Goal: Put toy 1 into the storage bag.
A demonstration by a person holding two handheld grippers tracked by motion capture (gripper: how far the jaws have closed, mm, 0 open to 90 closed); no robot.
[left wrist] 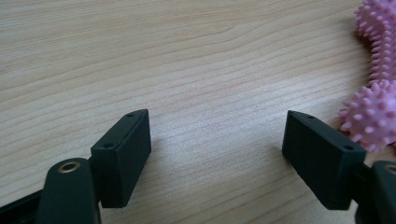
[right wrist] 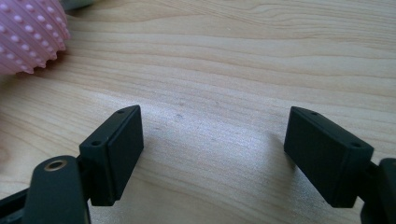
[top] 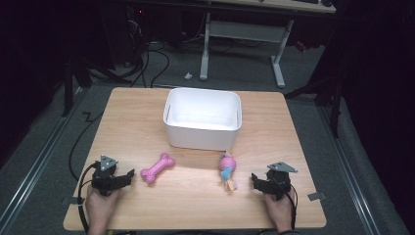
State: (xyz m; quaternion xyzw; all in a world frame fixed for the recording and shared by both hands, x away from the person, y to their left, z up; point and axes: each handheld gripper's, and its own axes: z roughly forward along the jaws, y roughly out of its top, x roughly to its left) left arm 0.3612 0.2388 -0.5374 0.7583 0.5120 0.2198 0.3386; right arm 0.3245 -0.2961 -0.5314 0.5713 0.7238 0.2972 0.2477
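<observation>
Two grippers rest low at the near edge of the wooden desk [top: 195,196], each held in one of the person's hands. The left gripper [top: 122,177] sits toward the near left corner, its jaws spread wide with nothing between them; in the left gripper view [left wrist: 217,154] only bare wood grain lies in the gap. The right gripper [top: 258,182] sits toward the near right corner, and its jaws likewise stand wide apart and hold nothing, with bare wood between them in the right gripper view [right wrist: 212,154].

A pink spiky bone toy [top: 157,169] lies on the desk just right of the left gripper, slanted so that one end points toward the far edge. In the left gripper view the bone toy [left wrist: 373,93] runs down the right side, its nearer knob close beside the right-hand jaw; whether they touch cannot be told.

A second toy, a pink ribbed one with blue and yellow parts [top: 227,170], lies left of the right gripper, apart from it and lengthwise toward the far edge. In the right gripper view its pink studded end [right wrist: 28,35] fills the upper left corner, clear of the jaws.

A white rectangular bin [top: 202,139] stands at the middle of the desk toward the far edge, open at the top, its inside showing nothing but white. Both toys lie on the near side of it, outside it
</observation>
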